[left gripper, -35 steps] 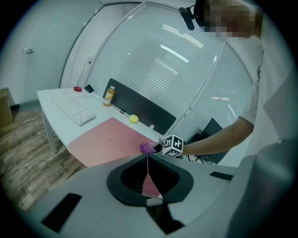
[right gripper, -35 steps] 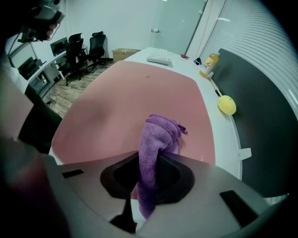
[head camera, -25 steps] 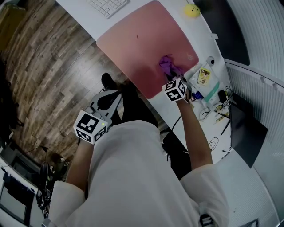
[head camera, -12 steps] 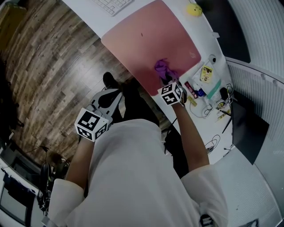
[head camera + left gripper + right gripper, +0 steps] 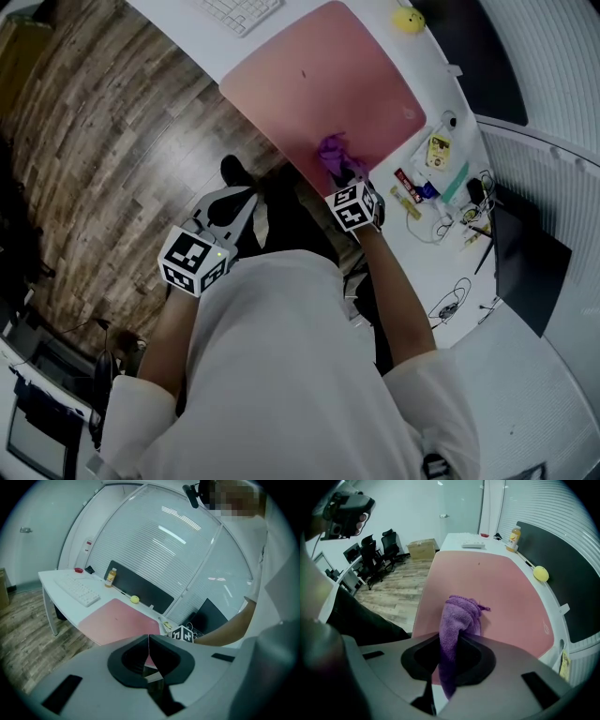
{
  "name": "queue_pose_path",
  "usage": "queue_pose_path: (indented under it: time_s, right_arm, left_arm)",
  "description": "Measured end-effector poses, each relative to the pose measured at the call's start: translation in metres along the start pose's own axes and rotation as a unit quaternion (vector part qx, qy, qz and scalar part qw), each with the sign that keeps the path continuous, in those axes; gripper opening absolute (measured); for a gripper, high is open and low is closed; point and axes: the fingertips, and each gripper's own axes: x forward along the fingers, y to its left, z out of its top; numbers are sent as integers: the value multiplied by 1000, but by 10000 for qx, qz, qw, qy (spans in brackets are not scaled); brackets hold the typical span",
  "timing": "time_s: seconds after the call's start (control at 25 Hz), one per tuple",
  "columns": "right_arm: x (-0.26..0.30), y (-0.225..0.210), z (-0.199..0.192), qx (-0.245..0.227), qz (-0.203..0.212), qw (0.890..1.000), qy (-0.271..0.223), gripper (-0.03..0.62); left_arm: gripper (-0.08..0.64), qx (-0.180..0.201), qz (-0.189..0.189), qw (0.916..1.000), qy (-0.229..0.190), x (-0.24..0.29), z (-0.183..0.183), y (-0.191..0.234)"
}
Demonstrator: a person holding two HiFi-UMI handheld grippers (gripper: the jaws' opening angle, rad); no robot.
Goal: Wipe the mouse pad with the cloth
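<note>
A large pink mouse pad [image 5: 319, 84] [image 5: 487, 592] [image 5: 117, 620] lies on the white desk. A purple cloth [image 5: 333, 155] [image 5: 457, 620] rests bunched on the pad near its front edge. My right gripper [image 5: 354, 186] [image 5: 449, 641] is shut on the cloth, whose tail hangs down between the jaws. My left gripper [image 5: 225, 211] [image 5: 148, 641] is held off the desk over the floor, left of the person's body, with its jaws closed together and nothing between them.
A white keyboard [image 5: 239, 11] [image 5: 77, 591] lies at the desk's far left. A yellow ball [image 5: 409, 19] [image 5: 541, 573] and an orange bottle [image 5: 514, 535] sit behind the pad. Small packets and cables [image 5: 436, 187] clutter the desk right of the pad. Office chairs [image 5: 377, 550] stand across the wooden floor.
My right gripper has dragged the purple cloth across the pad toward its front edge, nearer the person. The left gripper has stayed where it was.
</note>
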Motion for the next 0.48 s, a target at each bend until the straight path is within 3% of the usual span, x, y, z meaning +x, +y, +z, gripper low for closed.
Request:
queue_pose_path:
  time_s: [0.48]
  right_arm:
    - [4,50,18,450,302,9985,-68,75]
  left_arm:
    - [20,149,-216,9996,39,-15,6,15]
